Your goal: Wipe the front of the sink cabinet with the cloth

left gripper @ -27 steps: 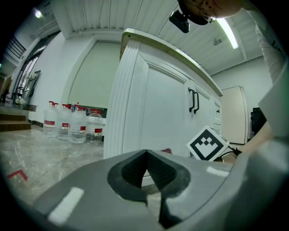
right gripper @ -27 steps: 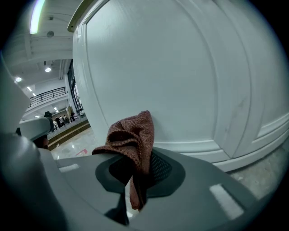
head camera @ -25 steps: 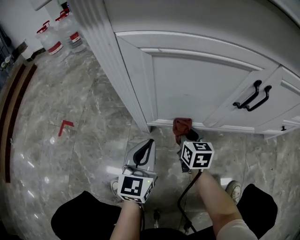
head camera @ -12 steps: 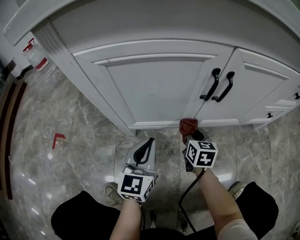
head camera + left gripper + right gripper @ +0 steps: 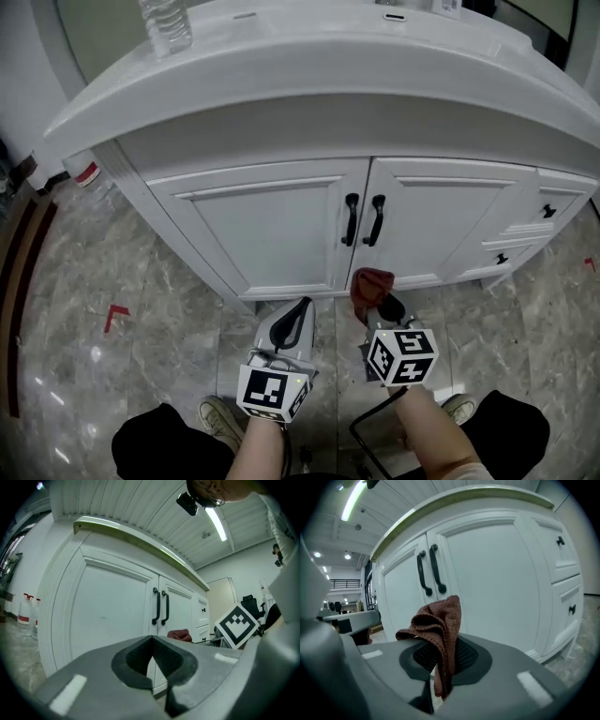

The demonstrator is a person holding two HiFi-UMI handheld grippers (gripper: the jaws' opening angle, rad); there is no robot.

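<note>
The white sink cabinet (image 5: 272, 225) fills the upper half of the head view, with two doors and a pair of black handles (image 5: 364, 218) at the middle. A reddish-brown cloth (image 5: 371, 283) sticks out of my right gripper (image 5: 378, 298), which is shut on it low down near the cabinet's base, below the handles. In the right gripper view the cloth (image 5: 438, 623) stands bunched between the jaws, with the doors (image 5: 487, 578) close behind it. My left gripper (image 5: 296, 309) is shut on nothing, beside the right one and a little short of the cabinet.
A clear water bottle (image 5: 167, 22) stands on the countertop (image 5: 309, 56). Drawers with black knobs (image 5: 547, 212) are at the cabinet's right. A water jug (image 5: 86, 174) and a red floor mark (image 5: 114, 315) lie left. My shoes (image 5: 217, 412) and a black cable (image 5: 367, 433) are below.
The head view has swung up and back, so the whole cabinet front and countertop now show. Both grippers kept their places low before the doors, and the cloth stayed held.
</note>
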